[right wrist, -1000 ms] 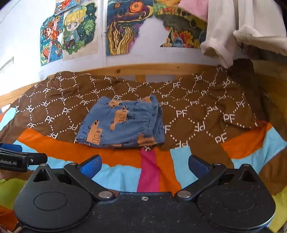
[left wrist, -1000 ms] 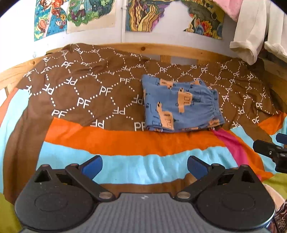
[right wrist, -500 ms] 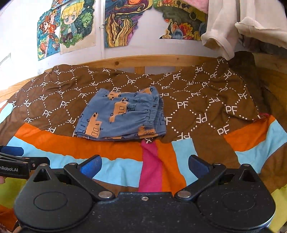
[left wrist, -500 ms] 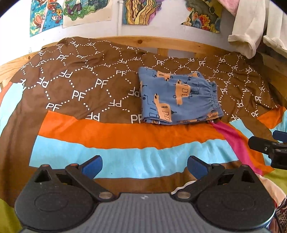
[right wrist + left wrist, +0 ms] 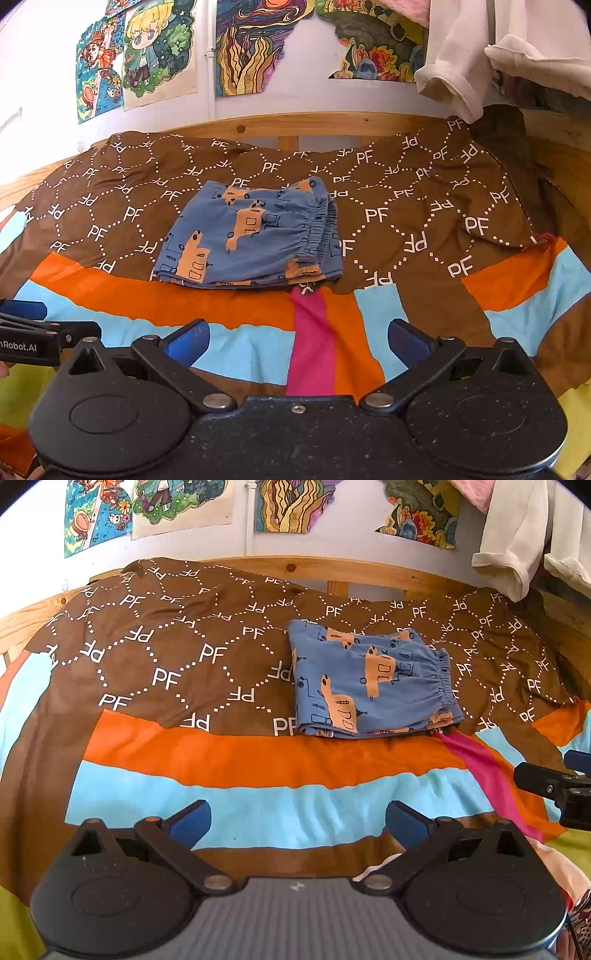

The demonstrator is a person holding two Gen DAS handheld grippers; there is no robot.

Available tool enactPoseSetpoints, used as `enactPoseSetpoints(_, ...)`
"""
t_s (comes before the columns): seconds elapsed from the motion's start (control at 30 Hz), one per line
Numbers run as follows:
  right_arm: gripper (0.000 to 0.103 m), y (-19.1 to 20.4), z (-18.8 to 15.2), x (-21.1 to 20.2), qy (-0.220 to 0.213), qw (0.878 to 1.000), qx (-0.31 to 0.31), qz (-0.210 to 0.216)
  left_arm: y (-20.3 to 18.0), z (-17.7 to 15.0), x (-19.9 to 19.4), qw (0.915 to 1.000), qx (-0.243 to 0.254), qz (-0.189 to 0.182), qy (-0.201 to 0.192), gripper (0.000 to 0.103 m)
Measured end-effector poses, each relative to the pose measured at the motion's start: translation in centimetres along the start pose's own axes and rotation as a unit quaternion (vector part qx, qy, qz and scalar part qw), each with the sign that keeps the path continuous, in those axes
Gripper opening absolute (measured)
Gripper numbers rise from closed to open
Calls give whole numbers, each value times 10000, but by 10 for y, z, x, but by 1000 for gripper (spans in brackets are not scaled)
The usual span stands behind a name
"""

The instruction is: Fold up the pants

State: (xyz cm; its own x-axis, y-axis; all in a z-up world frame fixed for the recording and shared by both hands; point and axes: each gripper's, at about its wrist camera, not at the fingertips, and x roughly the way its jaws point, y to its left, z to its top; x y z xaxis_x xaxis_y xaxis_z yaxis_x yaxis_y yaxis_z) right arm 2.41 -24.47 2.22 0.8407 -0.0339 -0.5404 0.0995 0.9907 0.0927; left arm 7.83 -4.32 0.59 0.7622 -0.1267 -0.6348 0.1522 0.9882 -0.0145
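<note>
The blue pants (image 5: 373, 683) with orange vehicle prints lie folded into a small rectangle on the brown "PF" part of the bedspread (image 5: 166, 657); the elastic waistband is on the right side. They also show in the right wrist view (image 5: 251, 236). My left gripper (image 5: 298, 821) is open and empty, held back over the striped front of the bed. My right gripper (image 5: 298, 341) is open and empty too, also well short of the pants. Each gripper shows at the edge of the other's view.
The bedspread has orange, light blue and pink stripes (image 5: 310, 332) near me. A wooden bed rail (image 5: 332, 570) runs along the back under a wall with colourful posters (image 5: 243, 44). White clothes (image 5: 461, 55) hang at the upper right.
Both grippers have shifted a little relative to the bed, so the pants' place in each view changed slightly. The pants lie unchanged. Both grippers stay open.
</note>
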Motion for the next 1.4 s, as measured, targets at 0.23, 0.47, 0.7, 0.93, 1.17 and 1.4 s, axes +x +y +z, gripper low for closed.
enactPoseSetpoints(0.23, 102, -1, -1, -1, 7, 10000, 35, -11, -1, 0, 0, 10000, 20, 7, 2, 103)
enactPoseSetpoints(0.47, 102, -1, -1, 0, 31, 10000, 49, -3, -1, 0, 0, 10000, 19, 6, 2, 103)
enactPoseSetpoints(0.7, 102, -1, -2, 0, 40, 10000, 51, 2, -1, 0, 1, 10000, 11, 19, 3, 103)
enactPoseSetpoints(0.93, 102, 0, -3, 1, 52, 10000, 49, 14, 1, 0, 1, 10000, -33, 45, 20, 103)
enactPoseSetpoints(1.17, 102, -1, -3, 1, 56, 10000, 47, 18, 1, 0, 1, 10000, -19, 42, 31, 103)
enactPoseSetpoints(1.4, 102, -1, -3, 1, 58, 10000, 49, 20, 2, 4, 0, 9997, -116, 197, 85, 103)
